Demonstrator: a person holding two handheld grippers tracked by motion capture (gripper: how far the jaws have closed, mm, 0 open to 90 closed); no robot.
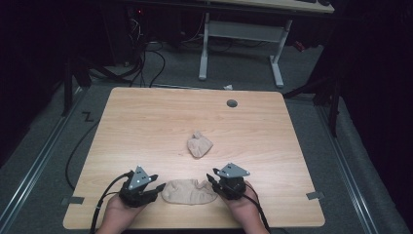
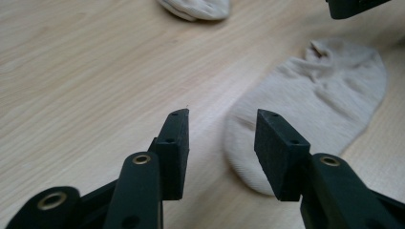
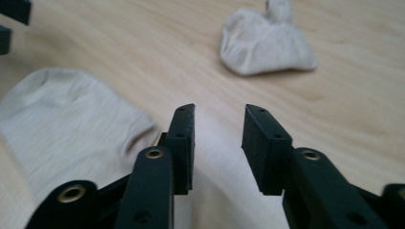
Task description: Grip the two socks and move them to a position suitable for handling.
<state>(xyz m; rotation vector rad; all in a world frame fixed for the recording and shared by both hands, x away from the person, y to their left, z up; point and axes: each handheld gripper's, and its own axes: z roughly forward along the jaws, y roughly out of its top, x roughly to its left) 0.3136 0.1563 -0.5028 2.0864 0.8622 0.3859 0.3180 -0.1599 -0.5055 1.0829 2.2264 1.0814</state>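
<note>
A flat beige sock point(image 1: 189, 191) lies near the table's front edge, between my two grippers. My left gripper point(image 1: 158, 187) sits just left of it, open, and the left gripper view has the sock point(image 2: 315, 95) spread ahead of the right jaw with nothing pinched. My right gripper point(image 1: 212, 178) stands at the sock's right end, also open. In the right gripper view its jaws point(image 3: 219, 109) frame bare wood, with the flat sock point(image 3: 62, 119) off to the left. A second sock point(image 1: 199, 145), bunched into a lump point(image 3: 262, 45), rests farther back at mid-table.
The wooden table point(image 1: 146, 122) has a grey grommet hole point(image 1: 232, 103) near its far edge. Tape tabs mark the front corners point(image 1: 72, 200). Beyond the table stand a white-legged desk point(image 1: 241, 29) and floor cables point(image 1: 146, 58).
</note>
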